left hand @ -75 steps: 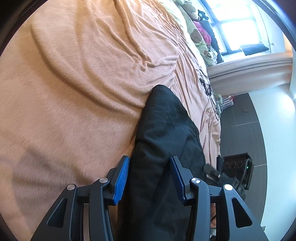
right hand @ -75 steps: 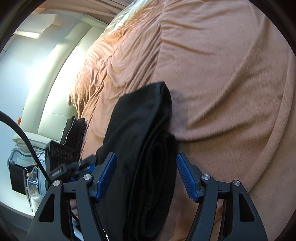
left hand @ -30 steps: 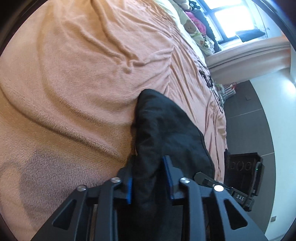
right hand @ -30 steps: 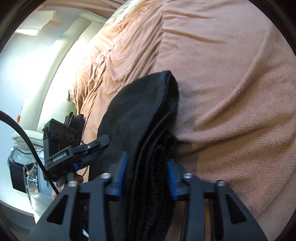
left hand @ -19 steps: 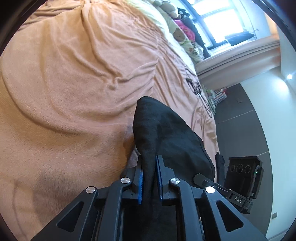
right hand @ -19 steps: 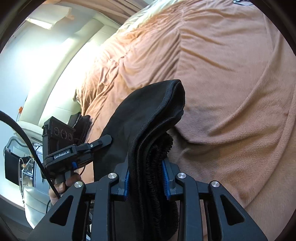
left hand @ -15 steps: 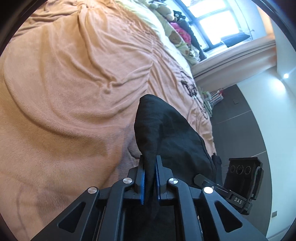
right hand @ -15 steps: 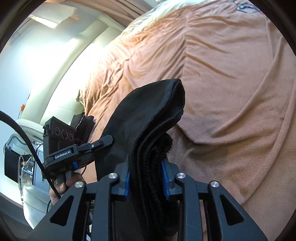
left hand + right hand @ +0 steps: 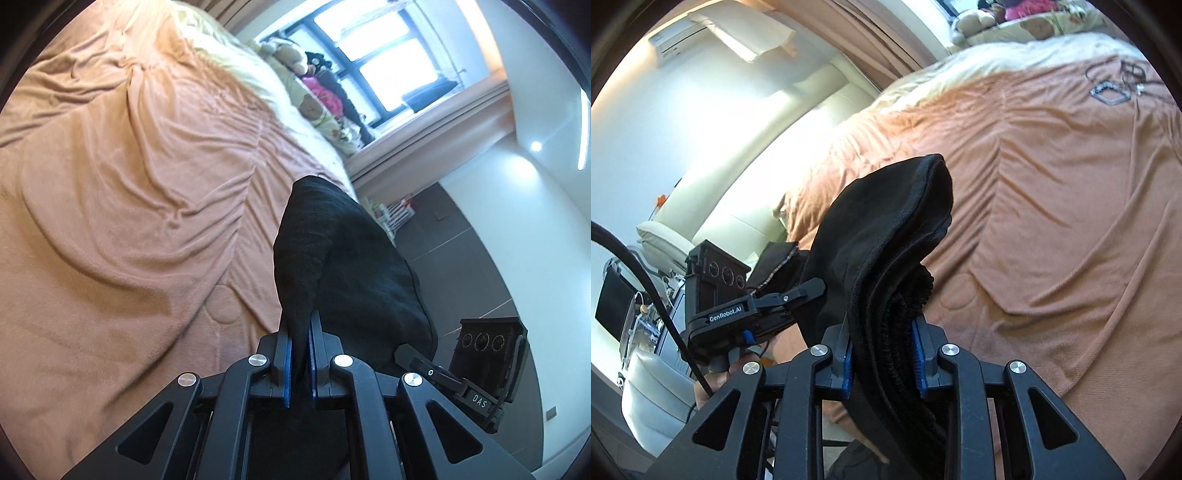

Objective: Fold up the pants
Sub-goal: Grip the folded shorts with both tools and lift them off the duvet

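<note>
The black pants [image 9: 332, 258] are folded into a thick bundle and held up off the orange bed cover [image 9: 129, 221]. My left gripper [image 9: 300, 354] is shut on one edge of the bundle. My right gripper [image 9: 882, 354] is shut on the other edge of the black pants [image 9: 886, 229], with the elastic waistband layers between its blue pads [image 9: 916, 354]. Each gripper shows in the other's view: the right one [image 9: 476, 373] at lower right, the left one [image 9: 746, 310] at lower left. The bundle's far end droops forward over the bed.
The orange bed cover [image 9: 1052, 221] spreads below and ahead. Stuffed toys [image 9: 295, 62] and pillows lie by the window at the bed's far end. A cable and small metal items [image 9: 1115, 85] lie on the cover. A cream sofa [image 9: 713, 206] stands left, dark floor [image 9: 461, 236] right.
Both grippers went from open around the bundle to shut on it. They have since lifted the pants off the bed, and the views now tilt up toward the window and walls.
</note>
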Demonstrator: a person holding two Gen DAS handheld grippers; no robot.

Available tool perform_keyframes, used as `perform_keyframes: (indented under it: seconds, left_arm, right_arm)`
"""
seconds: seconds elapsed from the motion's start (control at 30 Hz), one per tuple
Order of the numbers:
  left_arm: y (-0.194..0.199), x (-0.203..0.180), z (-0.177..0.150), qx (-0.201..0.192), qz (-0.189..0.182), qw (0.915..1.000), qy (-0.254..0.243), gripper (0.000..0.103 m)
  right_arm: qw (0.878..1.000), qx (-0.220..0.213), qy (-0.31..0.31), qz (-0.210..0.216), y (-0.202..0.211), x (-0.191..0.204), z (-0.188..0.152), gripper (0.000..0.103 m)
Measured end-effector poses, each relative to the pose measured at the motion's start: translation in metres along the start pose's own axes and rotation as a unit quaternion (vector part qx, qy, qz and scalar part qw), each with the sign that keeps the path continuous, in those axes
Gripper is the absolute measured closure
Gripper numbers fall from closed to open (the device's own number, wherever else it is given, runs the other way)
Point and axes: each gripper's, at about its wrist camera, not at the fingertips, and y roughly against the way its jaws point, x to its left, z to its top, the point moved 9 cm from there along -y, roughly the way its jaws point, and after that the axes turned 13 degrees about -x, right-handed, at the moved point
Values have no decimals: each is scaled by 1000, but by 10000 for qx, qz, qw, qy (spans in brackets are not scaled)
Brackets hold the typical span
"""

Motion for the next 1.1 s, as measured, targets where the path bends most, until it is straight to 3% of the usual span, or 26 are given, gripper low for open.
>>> perform_keyframes:
  seconds: [0.5, 0.8, 1.1]
  left_arm:
    - [94, -46, 21, -616, -138, 9974, -358, 97]
    - [136, -45, 37, -870, -126, 9951, -445, 97]
    - [185, -20, 61, -1211, -62, 9916, -447, 97]
  right_arm:
    - [9974, -398, 525, 294, 46, 73, -11, 81]
    - [9953, -493, 716, 415, 37, 101, -17, 82]
    - [9933, -455, 890, 577, 3, 137, -25, 82]
